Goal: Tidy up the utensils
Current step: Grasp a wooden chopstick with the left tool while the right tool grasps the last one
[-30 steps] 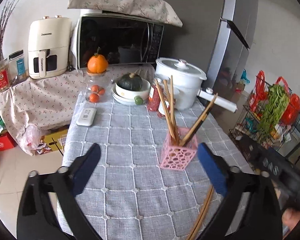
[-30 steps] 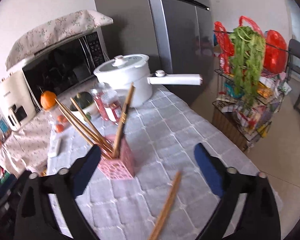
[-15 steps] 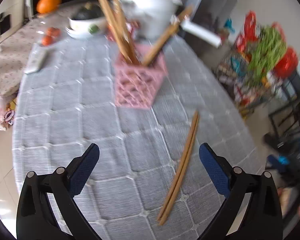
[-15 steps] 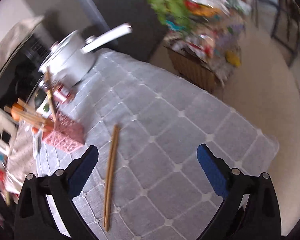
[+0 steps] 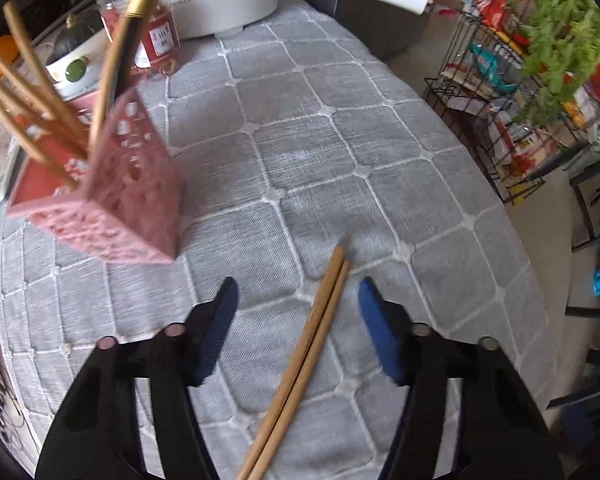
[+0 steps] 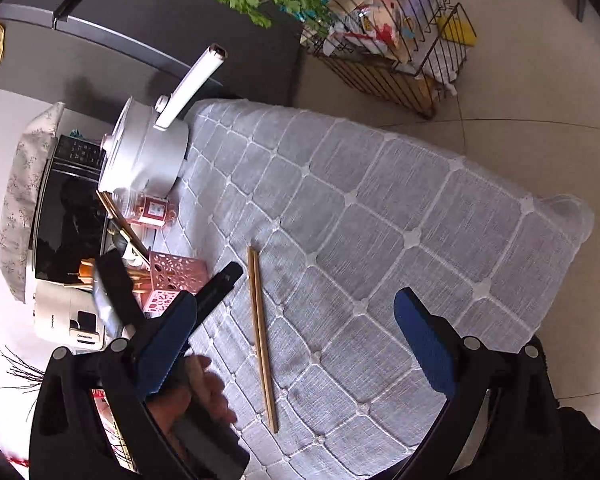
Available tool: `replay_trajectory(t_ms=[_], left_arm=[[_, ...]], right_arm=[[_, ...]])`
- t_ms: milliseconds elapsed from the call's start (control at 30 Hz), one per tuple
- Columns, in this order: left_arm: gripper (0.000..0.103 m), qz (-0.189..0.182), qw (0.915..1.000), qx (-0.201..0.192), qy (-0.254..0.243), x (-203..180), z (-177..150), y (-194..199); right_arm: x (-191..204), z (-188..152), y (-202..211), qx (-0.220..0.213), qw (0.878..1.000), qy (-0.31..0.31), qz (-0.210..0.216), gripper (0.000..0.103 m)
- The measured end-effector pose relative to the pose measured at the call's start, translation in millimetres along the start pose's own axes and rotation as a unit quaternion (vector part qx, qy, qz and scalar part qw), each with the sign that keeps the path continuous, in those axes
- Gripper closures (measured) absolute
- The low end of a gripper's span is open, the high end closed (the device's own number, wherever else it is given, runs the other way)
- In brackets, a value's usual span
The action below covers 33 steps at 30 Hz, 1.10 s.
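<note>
The counter (image 5: 340, 128) before you carries a grey quilted cloth; a wire rack (image 5: 500, 92) of packets and greens stands on the tiled floor (image 6: 520, 60) beside it, and a dark refrigerator (image 6: 140, 40) rises behind. Your left hand-held gripper (image 5: 296, 300) points steeply down with its jaws closing; the loose pair of wooden chopsticks (image 5: 300, 360) lies flat on the cloth between the blue pads, which are not yet pressing on it. Your right hand-held gripper (image 6: 296, 320) hangs over the cloth with jaws wide apart and nothing between them. The pink perforated holder (image 5: 112, 200) stands near the loose pair and contains several upright chopsticks (image 5: 40, 92). Behind it are a red-labelled jar (image 5: 152, 32), whose contents you cannot make out, and a lidded white pot (image 6: 144, 156) with a long handle.
</note>
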<state>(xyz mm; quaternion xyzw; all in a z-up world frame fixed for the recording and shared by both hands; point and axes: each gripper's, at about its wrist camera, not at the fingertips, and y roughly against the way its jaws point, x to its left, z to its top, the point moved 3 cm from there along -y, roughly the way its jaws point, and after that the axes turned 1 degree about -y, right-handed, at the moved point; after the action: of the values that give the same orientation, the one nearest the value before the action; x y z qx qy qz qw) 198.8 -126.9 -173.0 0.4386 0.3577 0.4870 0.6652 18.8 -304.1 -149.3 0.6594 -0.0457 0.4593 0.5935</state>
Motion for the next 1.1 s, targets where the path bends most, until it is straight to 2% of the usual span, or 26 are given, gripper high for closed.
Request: replay_trajectory(t_ms=[133, 333, 467, 533, 600, 667, 733, 767, 933, 1100], left_arm=[[0.054, 0.007, 0.9998, 0.005, 0.017, -2, 9, -12], [0.055, 0.015, 0.9997, 0.016, 0.013, -11, 13, -24], [0.065, 0.024, 0.9995, 0.019, 0.01, -8, 13, -31], [0.075, 0.027, 0.9993, 0.026, 0.008, -4, 10, -36], [0.082, 0.028, 0.9994, 0.018, 0.001, -1, 7, -35], [0.085, 0.028, 0.9993, 0.018, -0.014, -2, 3, -33], [0.096, 0.021, 0.9992, 0.021, -0.026, -2, -6, -29], [0.096, 0.023, 0.9991, 0.021, -0.03, -1, -10, -28], [0.096, -0.028, 0.9995, -0.001, -0.018, 24, -39, -4], [0.096, -0.064, 0.9963, -0.058, -0.003, 63, -72, 52]], right_arm=[[-9, 5, -1, 0.015, 1.0, -0.019, 0.012, 0.007], [-10, 4, -3, 0.027, 0.999, -0.023, 0.018, 0.007], [-10, 4, -4, 0.028, 0.999, -0.02, 0.017, 0.007], [-10, 4, -5, 0.028, 0.999, -0.019, 0.013, 0.007], [-9, 4, -8, 0.03, 0.999, -0.013, 0.008, 0.007], [-6, 3, -11, 0.03, 1.0, 0.006, -0.006, 0.007], [-1, 3, -16, 0.023, 0.999, 0.025, -0.026, 0.007], [0, 3, -19, 0.021, 0.999, 0.031, -0.035, 0.007], [22, 0, -46, 0.015, 0.993, 0.08, -0.081, 0.007], [60, -12, -88, 0.025, 0.98, 0.155, -0.118, 0.007]])
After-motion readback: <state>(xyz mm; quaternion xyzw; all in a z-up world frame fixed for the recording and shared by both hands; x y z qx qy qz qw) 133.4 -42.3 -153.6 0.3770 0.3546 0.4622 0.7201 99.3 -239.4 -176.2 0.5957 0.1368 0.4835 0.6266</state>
